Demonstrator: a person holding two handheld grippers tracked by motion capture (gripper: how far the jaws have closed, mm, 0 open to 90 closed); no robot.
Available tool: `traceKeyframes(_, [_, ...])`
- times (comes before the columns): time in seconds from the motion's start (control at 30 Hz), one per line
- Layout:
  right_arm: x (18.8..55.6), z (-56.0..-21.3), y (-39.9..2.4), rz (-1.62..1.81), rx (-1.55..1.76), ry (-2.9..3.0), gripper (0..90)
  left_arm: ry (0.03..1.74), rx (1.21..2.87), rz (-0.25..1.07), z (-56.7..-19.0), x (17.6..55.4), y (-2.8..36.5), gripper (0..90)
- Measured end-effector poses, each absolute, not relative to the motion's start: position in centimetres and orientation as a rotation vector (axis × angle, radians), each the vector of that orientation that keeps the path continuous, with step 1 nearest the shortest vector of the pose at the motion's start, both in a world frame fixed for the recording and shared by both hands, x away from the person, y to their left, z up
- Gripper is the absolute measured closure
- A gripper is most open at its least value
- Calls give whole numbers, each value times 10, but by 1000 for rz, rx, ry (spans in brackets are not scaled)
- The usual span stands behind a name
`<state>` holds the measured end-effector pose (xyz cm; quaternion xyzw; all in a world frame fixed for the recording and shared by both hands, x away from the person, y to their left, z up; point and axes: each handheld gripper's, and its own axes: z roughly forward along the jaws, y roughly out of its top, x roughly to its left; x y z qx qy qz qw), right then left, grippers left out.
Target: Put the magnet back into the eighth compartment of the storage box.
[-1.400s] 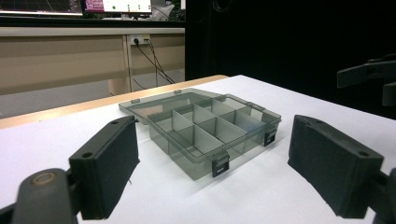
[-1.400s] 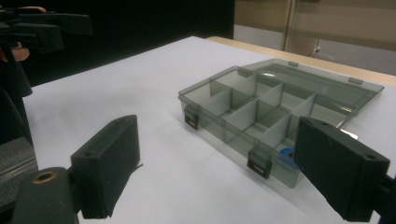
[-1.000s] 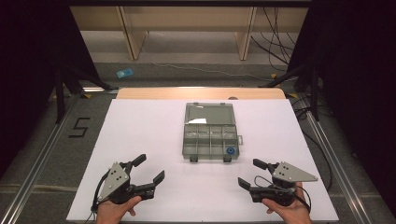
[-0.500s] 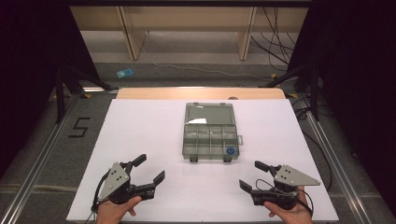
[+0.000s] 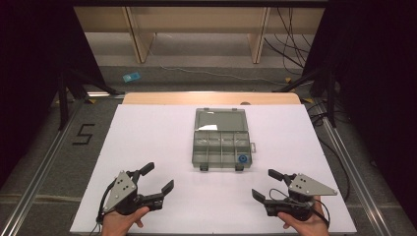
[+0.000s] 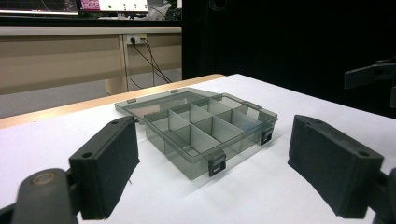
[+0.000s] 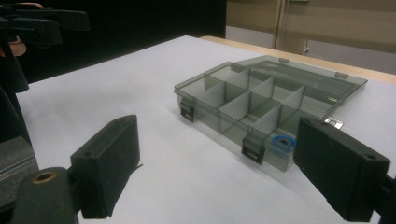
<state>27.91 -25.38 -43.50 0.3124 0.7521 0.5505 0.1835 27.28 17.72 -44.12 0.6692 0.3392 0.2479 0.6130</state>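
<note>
A smoky clear compartment box (image 5: 220,147) lies at the middle of the white table top (image 5: 147,137), its lid (image 5: 220,118) folded flat toward the far side. A blue ring (image 5: 242,158) sits in its near right compartment. My left gripper (image 5: 160,177) is open near the front left, well short of the box. My right gripper (image 5: 263,184) is open at the front right. In the left gripper view the box (image 6: 205,126) stands ahead between the spread jaws of the left gripper (image 6: 219,172). The right gripper view shows the box (image 7: 261,102), the blue ring (image 7: 282,141) and the open right gripper (image 7: 224,172).
A wooden strip (image 5: 211,98) edges the table's far side. Beyond it are floor, cables and a small blue object (image 5: 131,76). Metal rails run along both sides, with a "5" mark (image 5: 83,133) on the left floor. White surface lies all round the box.
My right gripper has drifted slightly toward the near edge. The left gripper and the box have stayed put.
</note>
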Motion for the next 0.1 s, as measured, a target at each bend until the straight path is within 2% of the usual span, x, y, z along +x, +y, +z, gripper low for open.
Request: traceKeyframes(0.1, [278,-435,-254,1552,897,2123,158,782,1543,572,-441,273,177,156])
